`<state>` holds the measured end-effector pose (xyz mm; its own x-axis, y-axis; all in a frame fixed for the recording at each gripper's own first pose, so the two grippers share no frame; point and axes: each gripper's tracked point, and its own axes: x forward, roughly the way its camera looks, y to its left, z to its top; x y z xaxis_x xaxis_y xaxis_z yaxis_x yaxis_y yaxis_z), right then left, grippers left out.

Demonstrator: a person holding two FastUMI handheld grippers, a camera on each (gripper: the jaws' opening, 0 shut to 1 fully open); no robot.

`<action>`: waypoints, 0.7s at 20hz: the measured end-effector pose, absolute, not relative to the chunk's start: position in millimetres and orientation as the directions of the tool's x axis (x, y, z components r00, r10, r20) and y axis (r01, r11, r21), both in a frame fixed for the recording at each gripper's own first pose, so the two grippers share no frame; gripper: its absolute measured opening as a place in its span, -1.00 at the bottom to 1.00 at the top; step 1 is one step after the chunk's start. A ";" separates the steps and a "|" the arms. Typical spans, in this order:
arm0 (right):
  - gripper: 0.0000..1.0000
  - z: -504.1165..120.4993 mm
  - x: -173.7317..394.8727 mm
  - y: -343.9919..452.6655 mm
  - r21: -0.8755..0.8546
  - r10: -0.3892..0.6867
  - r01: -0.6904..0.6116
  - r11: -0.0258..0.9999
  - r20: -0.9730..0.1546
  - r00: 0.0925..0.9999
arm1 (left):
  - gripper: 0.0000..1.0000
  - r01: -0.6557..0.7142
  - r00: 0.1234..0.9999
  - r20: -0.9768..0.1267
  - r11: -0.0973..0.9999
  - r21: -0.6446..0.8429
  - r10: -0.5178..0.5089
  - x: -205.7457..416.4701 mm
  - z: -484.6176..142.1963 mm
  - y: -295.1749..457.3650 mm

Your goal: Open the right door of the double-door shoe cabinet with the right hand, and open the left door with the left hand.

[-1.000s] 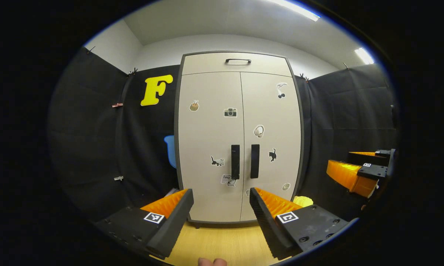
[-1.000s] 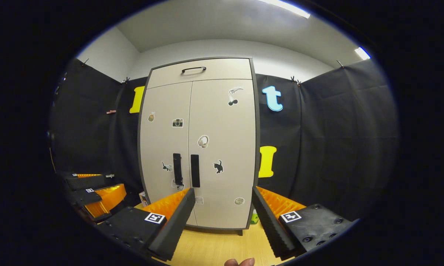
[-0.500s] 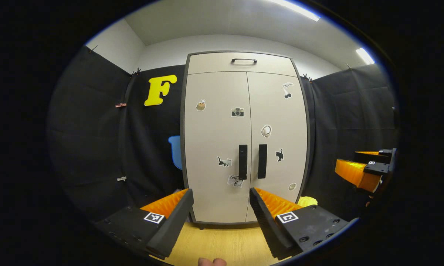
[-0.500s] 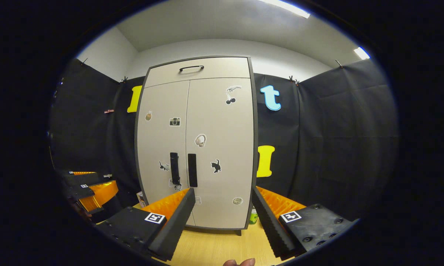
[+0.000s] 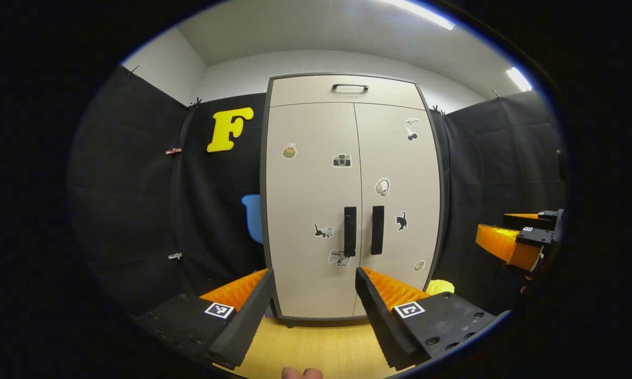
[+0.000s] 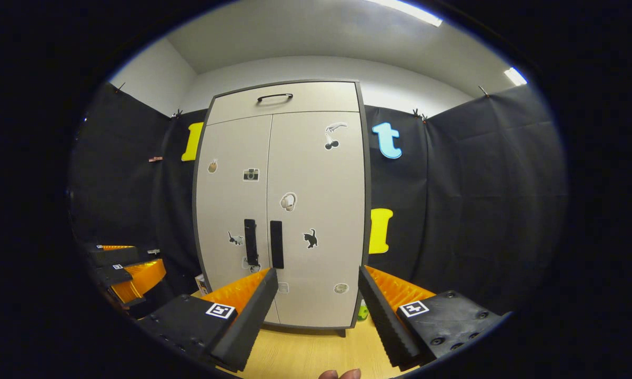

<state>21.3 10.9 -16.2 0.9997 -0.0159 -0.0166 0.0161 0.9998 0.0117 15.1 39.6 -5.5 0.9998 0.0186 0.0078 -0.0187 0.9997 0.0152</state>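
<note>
A tall beige shoe cabinet (image 5: 316, 131) (image 6: 316, 173) with stickers stands ahead, both doors closed. Two black vertical handles sit side by side near the middle seam: the left door's handle (image 5: 350, 231) (image 6: 250, 241) and the right door's handle (image 5: 377, 229) (image 6: 277, 243). My left gripper (image 5: 314, 289) is open, well short of the cabinet, with nothing between its fingers. My right gripper (image 6: 318, 289) is open too, also at a distance and holding nothing. The right gripper (image 5: 521, 237) shows far off at the right of the left gripper view; the left gripper (image 6: 121, 268) shows at the left of the right gripper view.
A drawer with a black handle (image 5: 350, 86) tops the cabinet. The wooden floor (image 5: 316, 347) runs up to the cabinet's base. A yellow-green object (image 5: 439, 287) lies by its right foot and a small box (image 6: 202, 283) by its left. Black cloth walls surround the booth.
In the left gripper view the cabinet has slid rightward, so that gripper has swung or shifted left. The right gripper view has barely changed. Both grippers stay open; the doors stay closed.
</note>
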 end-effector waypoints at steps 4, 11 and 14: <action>0.94 -18.3 44.2 22.5 0.014 -0.004 0.004 1.000 -0.005 1.000 | 0.89 -0.047 0.999 0.010 0.999 0.016 0.046 8.5 -7.0 59.3; 0.94 -29.9 110.2 51.0 0.022 0.019 -0.019 1.000 0.008 1.000 | 0.90 -0.124 0.992 -0.011 0.991 0.051 0.125 5.1 -24.2 98.0; 0.94 -38.3 146.5 69.0 0.033 0.040 -0.040 0.999 0.003 0.999 | 0.89 -0.130 0.991 -0.031 0.990 0.049 0.132 9.3 -33.8 106.0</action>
<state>146.5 69.0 -38.3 0.9992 0.0396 0.0029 -0.0397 0.9987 0.0328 9.3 106.0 -33.8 0.9908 0.1316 -0.0307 -0.1300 0.9903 0.0491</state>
